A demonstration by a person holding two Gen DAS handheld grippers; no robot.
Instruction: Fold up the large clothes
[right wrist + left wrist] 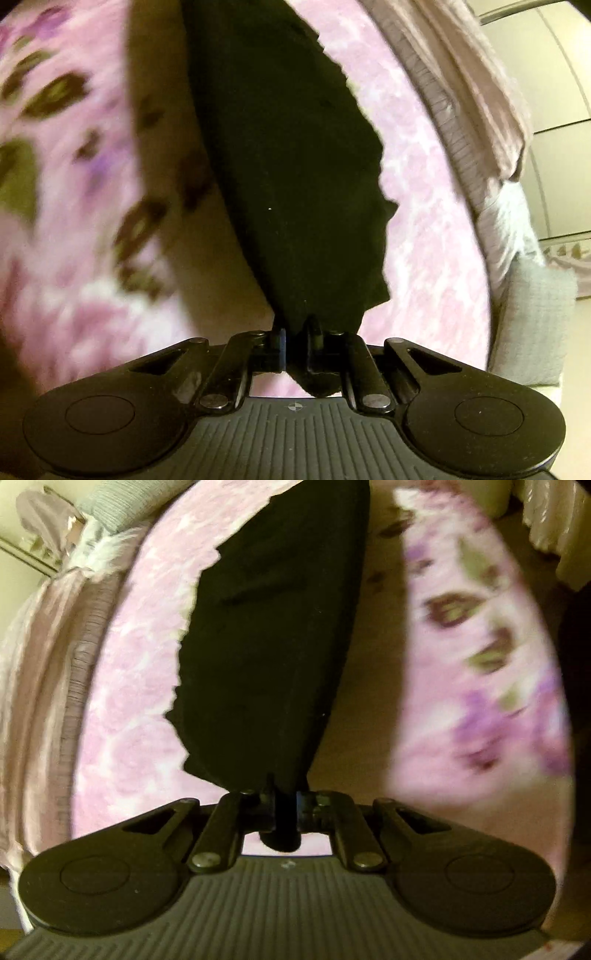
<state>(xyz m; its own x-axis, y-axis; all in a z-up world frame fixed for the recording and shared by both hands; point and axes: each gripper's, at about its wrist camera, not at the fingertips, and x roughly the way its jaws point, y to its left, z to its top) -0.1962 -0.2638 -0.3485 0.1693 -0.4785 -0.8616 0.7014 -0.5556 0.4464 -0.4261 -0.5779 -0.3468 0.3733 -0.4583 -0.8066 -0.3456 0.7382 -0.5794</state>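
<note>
L gripper (pixel 281 801): jaws together, clamped on a fold of the black garment (pixel 273 627); a dark tuck of cloth pokes out behind the jaws toward the cam. R gripper (pixel 295 341): same, jaws pinched tight on another bit of the black garment (pixel 295 166), w/ a bunch of fabric hanging below the fingers. No containers in either view. Garment runs up & away from each gripper in a long dark panel, one edge ragged/wavy against the pink bedspread (pixel 129 686) underneath, other edge straight w/ a shadow beside it. Cloth looks lifted at the pinched ends; can't tell how much of the rest lies flat. Pink floral blanket (pixel 480 664) sits on the far side of the garment, blurred, apart from it in the L view; in the R view it's on the left. Pale knit pillow (pixel 110 506) near the bed edge, well apart from the grippers. Garment type can't be made out.
</note>
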